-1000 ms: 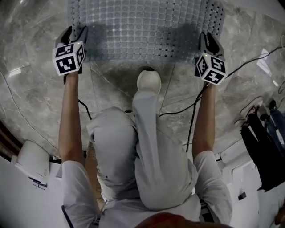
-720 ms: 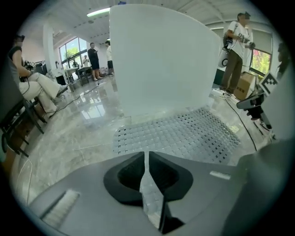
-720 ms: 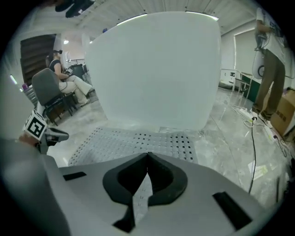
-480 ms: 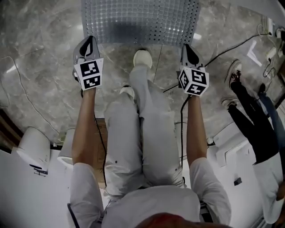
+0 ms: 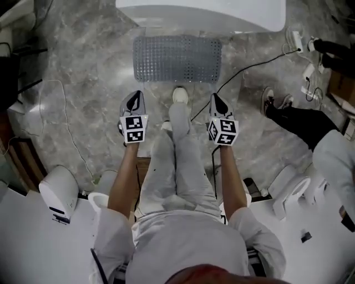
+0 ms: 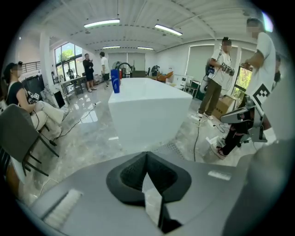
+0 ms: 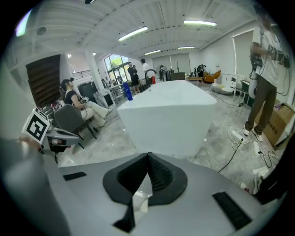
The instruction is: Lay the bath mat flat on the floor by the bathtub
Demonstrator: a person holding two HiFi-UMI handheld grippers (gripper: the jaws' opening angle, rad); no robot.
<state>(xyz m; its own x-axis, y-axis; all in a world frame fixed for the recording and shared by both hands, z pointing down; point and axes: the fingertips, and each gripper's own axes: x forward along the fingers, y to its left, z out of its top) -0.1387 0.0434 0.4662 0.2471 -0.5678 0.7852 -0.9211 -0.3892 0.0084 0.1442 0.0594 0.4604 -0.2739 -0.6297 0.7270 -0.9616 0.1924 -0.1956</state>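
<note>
Both left hand-held gripper (image 5: 133, 100) and right hand-held gripper (image 5: 217, 102) are pressed together; cable (image 5: 244, 69) beside bath mat (image 5: 177, 58).

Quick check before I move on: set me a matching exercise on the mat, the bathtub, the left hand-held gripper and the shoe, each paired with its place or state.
Things:
1. mat
2. bathtub
3. left hand-held gripper
4. shoe

Places or states:
A. white, along the top of the head view
B. shut, nothing between its jaws
C. lying flat beside the bathtub
D. just short of the mat, not on it

Pairs: 1-C, 2-A, 3-B, 4-D
</note>
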